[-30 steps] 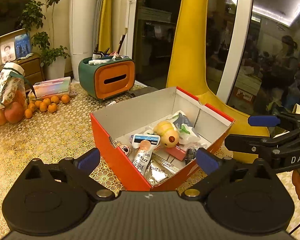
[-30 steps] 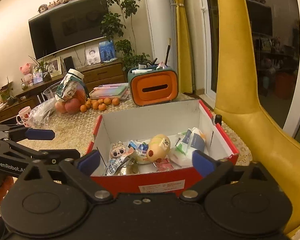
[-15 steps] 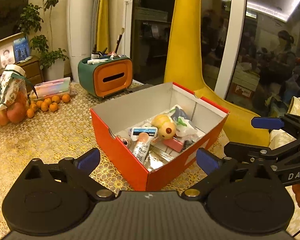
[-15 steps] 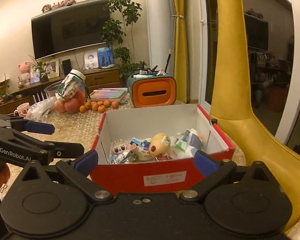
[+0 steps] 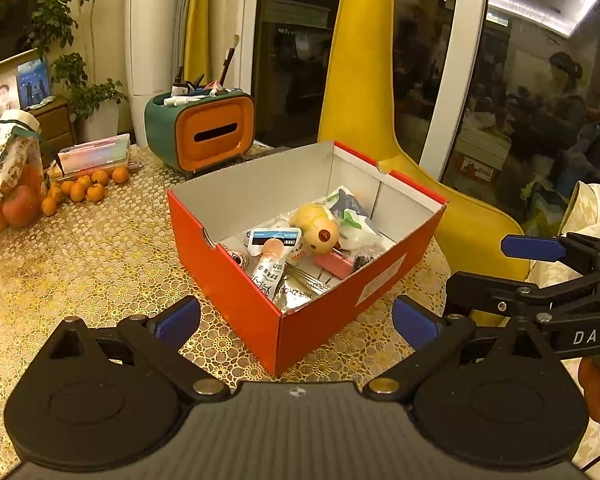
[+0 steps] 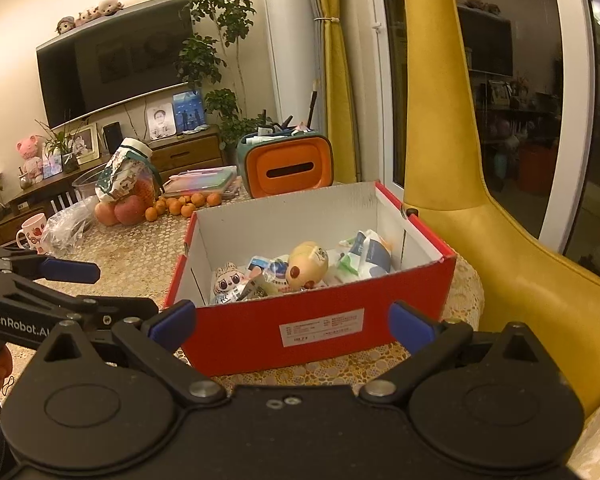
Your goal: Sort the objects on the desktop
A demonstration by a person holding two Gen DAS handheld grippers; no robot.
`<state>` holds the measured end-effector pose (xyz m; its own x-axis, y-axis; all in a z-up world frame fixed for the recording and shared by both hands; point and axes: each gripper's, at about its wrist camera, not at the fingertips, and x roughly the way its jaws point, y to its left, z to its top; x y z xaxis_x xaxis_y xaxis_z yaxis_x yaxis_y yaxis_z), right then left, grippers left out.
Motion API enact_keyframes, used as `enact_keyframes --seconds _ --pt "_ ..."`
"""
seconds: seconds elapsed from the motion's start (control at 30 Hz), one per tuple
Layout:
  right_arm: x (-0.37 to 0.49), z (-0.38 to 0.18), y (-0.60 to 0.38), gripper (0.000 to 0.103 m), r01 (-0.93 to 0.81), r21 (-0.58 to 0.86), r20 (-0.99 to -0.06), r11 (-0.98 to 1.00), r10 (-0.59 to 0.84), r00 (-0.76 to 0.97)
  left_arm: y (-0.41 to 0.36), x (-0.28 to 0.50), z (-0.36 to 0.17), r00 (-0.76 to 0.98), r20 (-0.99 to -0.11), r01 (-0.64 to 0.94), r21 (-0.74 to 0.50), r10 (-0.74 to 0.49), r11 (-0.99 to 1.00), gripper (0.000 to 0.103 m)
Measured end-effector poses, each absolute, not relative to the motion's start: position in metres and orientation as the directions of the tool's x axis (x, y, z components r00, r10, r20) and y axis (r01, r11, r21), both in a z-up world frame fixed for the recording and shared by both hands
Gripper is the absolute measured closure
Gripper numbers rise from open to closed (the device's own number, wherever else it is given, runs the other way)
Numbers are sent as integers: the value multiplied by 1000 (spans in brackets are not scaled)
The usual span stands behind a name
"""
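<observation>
A red cardboard box stands on the gold-patterned table. Inside lie a yellow egg-shaped toy, a white tube, a pink case, white-and-blue packets and a small doll. My left gripper is open and empty, hovering in front of the box's near corner. My right gripper is open and empty, in front of the box's labelled side. Each gripper shows in the other's view, the right one and the left one.
A green-and-orange tissue box holder with pens stands behind the box. Small oranges, apples, a flat plastic case and a mug lie at the left. A yellow chair stands right of the table.
Both grippers have drawn back and up from the box, so it looks smaller and farther. Both stayed open and empty. The box's contents have not moved.
</observation>
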<state>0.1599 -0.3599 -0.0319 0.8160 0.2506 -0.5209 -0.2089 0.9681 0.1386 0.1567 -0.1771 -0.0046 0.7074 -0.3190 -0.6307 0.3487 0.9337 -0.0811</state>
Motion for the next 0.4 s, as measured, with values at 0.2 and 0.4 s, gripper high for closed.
enact_keyframes --seconds 0.2,0.4 --pt "151 -29 -366 1 -192 174 -511 966 255 821 -176 154 -4 711 -627 353 -74 -318 933 0" --pt "147 -34 -368 1 -160 218 -534 963 255 806 -159 149 2 710 -618 352 -106 -339 930 0"
